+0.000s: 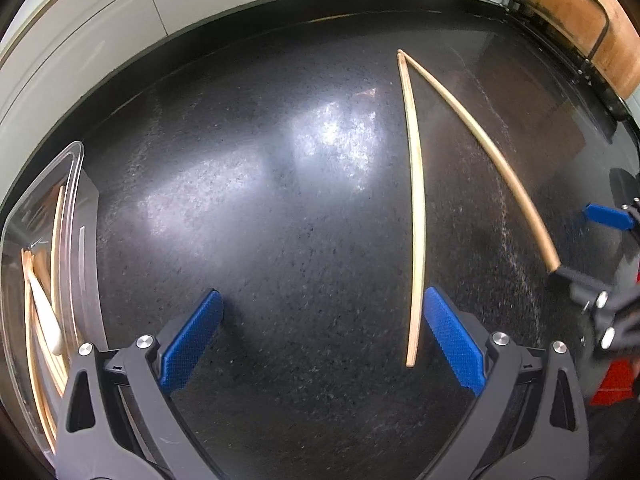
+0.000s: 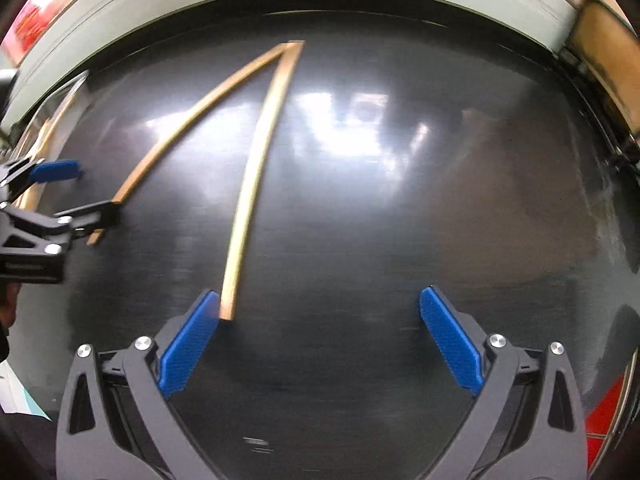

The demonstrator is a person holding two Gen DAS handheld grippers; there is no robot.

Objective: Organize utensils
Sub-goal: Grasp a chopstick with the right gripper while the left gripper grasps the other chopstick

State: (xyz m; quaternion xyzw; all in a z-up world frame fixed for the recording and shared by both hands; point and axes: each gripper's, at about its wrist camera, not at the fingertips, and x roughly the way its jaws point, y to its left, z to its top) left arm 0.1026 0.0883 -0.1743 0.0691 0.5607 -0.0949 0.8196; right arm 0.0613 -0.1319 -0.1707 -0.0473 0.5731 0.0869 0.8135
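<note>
Two wooden chopsticks lie on the dark desk (image 1: 248, 208) as a narrow V, tips meeting at the far end, upper right of centre in the left wrist view and upper centre in the right wrist view. The pale chopstick (image 1: 416, 208) runs lengthwise toward the left gripper (image 1: 322, 340); its near end lies just inside that gripper's right finger, between jaws that are spread wide and hold nothing. The darker chopstick (image 1: 488, 156) slants to the right edge of that frame, where its near end meets a black finger of the right gripper (image 1: 576, 246). From the right wrist view the same stick, the darker chopstick (image 2: 252, 184), has its near end just beside the left blue pad of the right gripper (image 2: 320, 336), whose jaws also stand fully apart and empty; whether pad and stick touch is unclear through the blur. Each hand thus seems nearest its own stick, both long axes pointing away from the jaws, so a grasp would probably close across the near end. Only the left wrist view shows the clear tray (image 1: 76, 168) at lower left, already holding several chopsticks; the right wrist view shows just its corner at the far left.
</note>
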